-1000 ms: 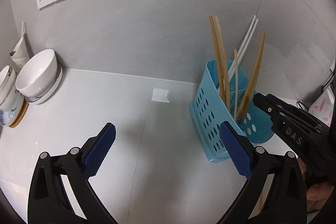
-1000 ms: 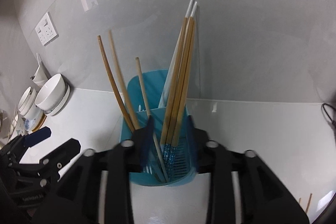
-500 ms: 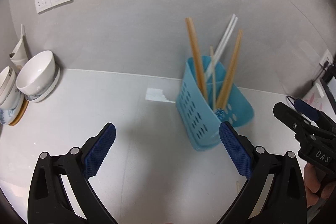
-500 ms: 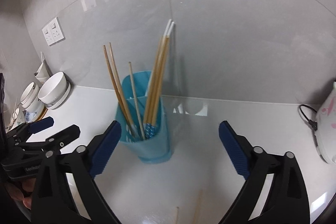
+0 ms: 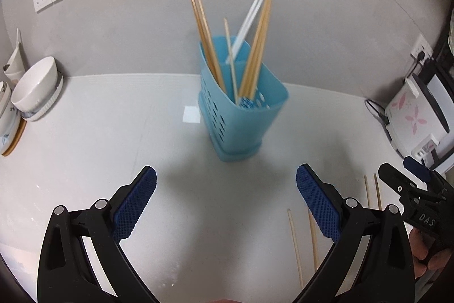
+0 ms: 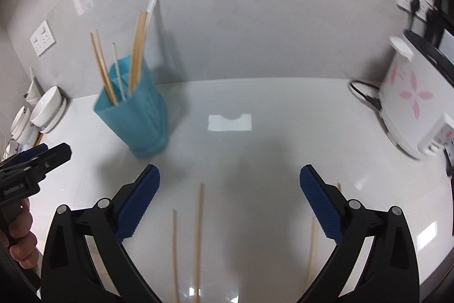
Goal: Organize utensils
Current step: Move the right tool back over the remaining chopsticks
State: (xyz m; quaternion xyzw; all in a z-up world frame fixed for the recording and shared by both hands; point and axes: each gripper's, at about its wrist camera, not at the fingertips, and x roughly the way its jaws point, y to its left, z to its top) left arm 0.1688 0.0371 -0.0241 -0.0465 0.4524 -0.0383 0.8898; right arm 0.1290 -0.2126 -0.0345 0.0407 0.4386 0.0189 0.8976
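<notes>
Right gripper (image 6: 229,203) jaws just opening wide, gripping nothing, hovering over chopsticks (image 6: 197,232) at counter's near edge; left gripper (image 5: 226,203) gaping empty

Bright, even overhead light, glare patch on the glossy counter (image 6: 283,161), soft shadows, fisheye-bent dark edges, slight motion blur.

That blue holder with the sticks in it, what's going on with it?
A person is tidying chopsticks with a handheld gripper in each hand. The blue holder stands on the white counter with several chopsticks upright in it. The right gripper has just been opening its jaws and has nothing between them. The left gripper is open and empty too. More loose chopsticks lie flat on the counter near the grippers, not yet gathered.
</notes>
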